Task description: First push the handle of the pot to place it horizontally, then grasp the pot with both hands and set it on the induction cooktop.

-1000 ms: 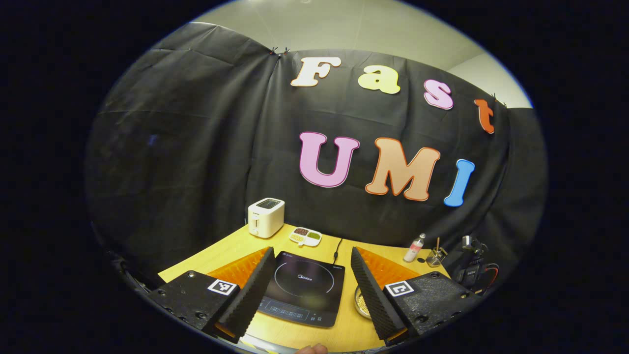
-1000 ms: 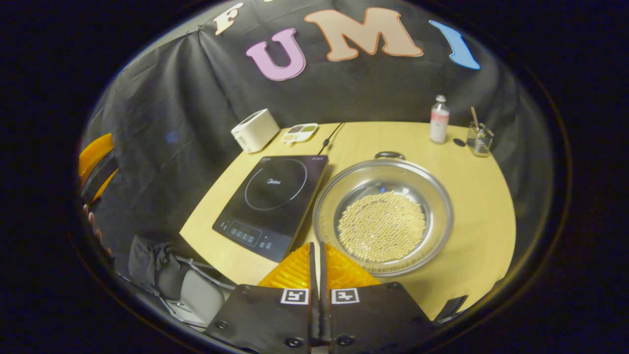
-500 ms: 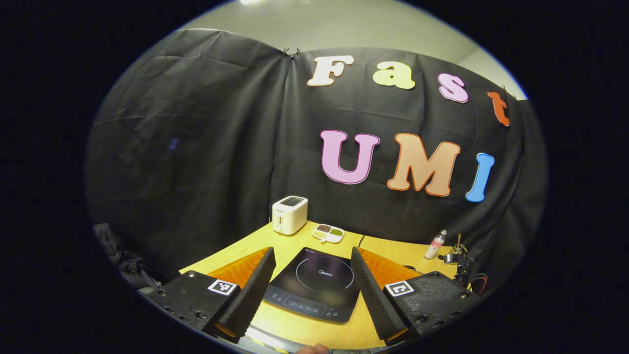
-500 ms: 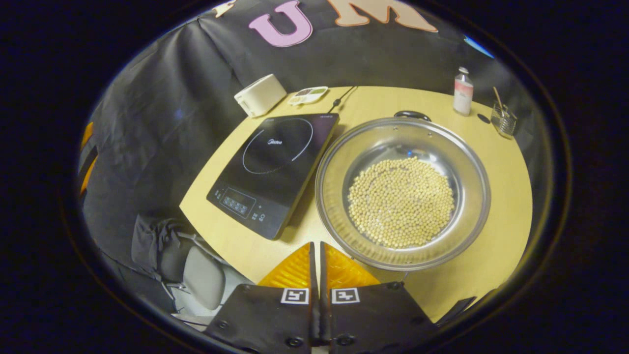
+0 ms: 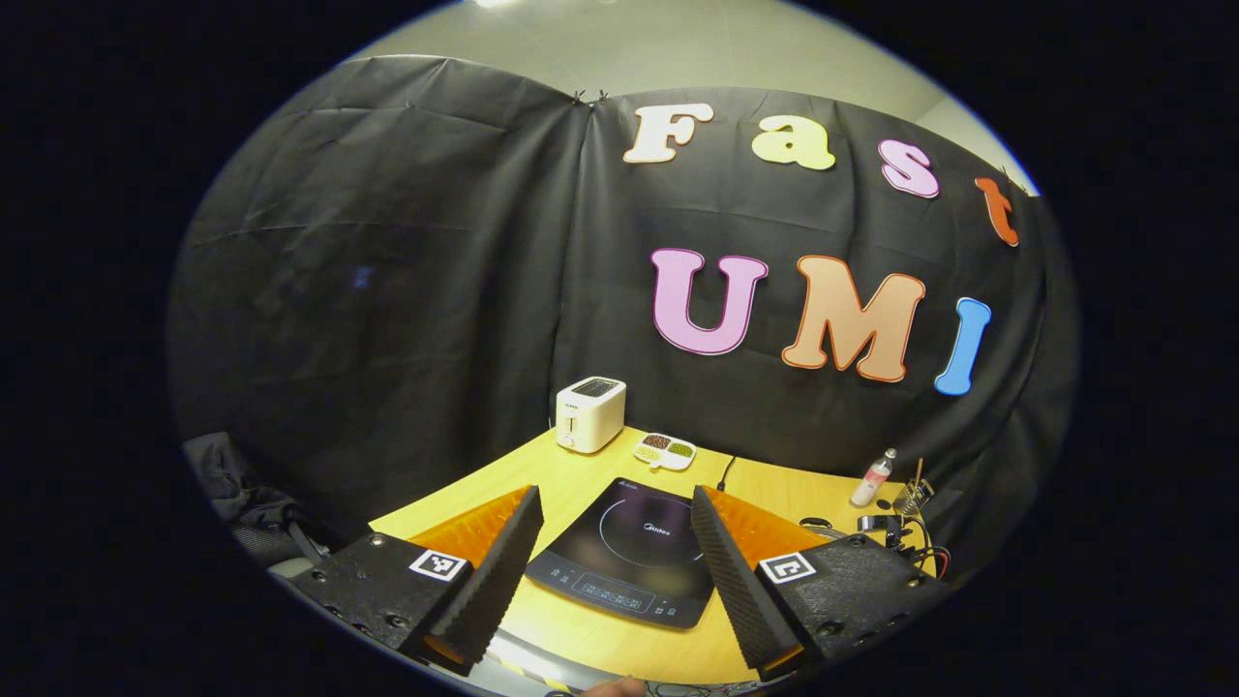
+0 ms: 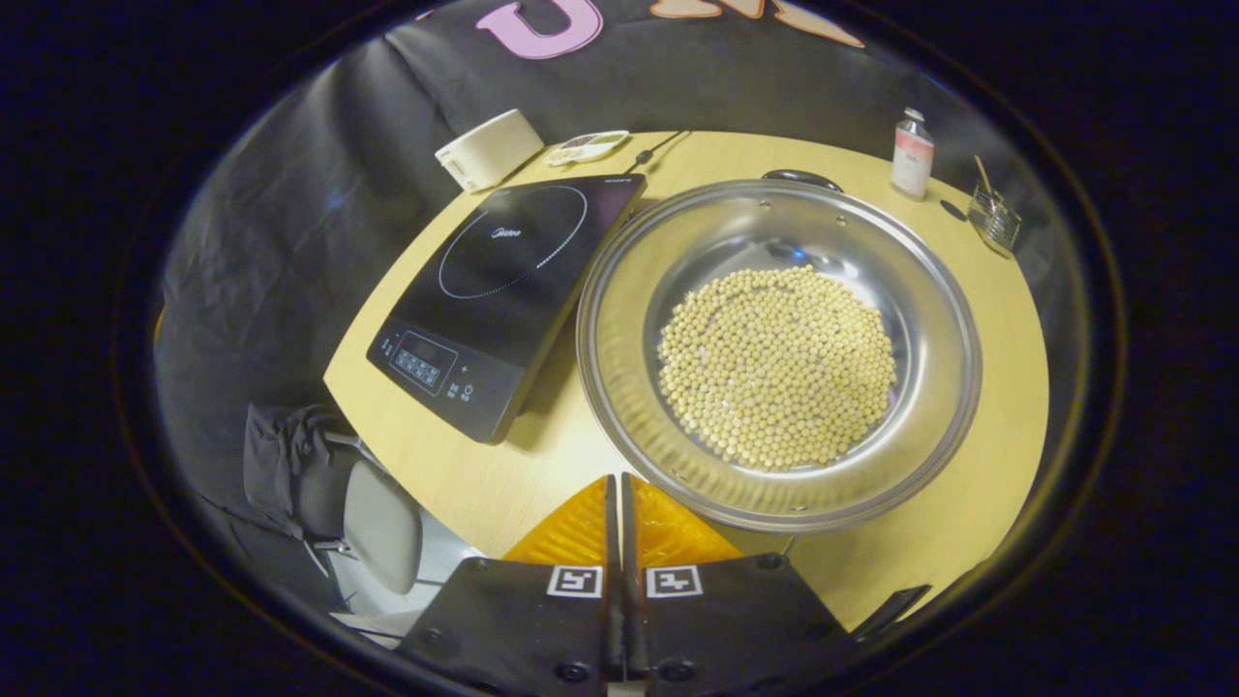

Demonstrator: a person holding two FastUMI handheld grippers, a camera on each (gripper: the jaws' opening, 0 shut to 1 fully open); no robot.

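As the right gripper [image 6: 619,494], fingers together, has dropped closer to the pot [image 6: 774,348] at its 1 o'clock, the handle push looks imminent; left gripper [image 5: 615,552] stays apart.

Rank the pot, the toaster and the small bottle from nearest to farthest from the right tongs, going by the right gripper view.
1. Pot: just ahead of the shut right tongs, slightly right.
2. Small bottle: far right, behind the pot.
3. Toaster: far left corner, past the cooktop. These two are nearly level; the order is tentative.

Brand "Midea" printed inside ring on induction cooktop [image 6: 503,281]; nothing else legible.
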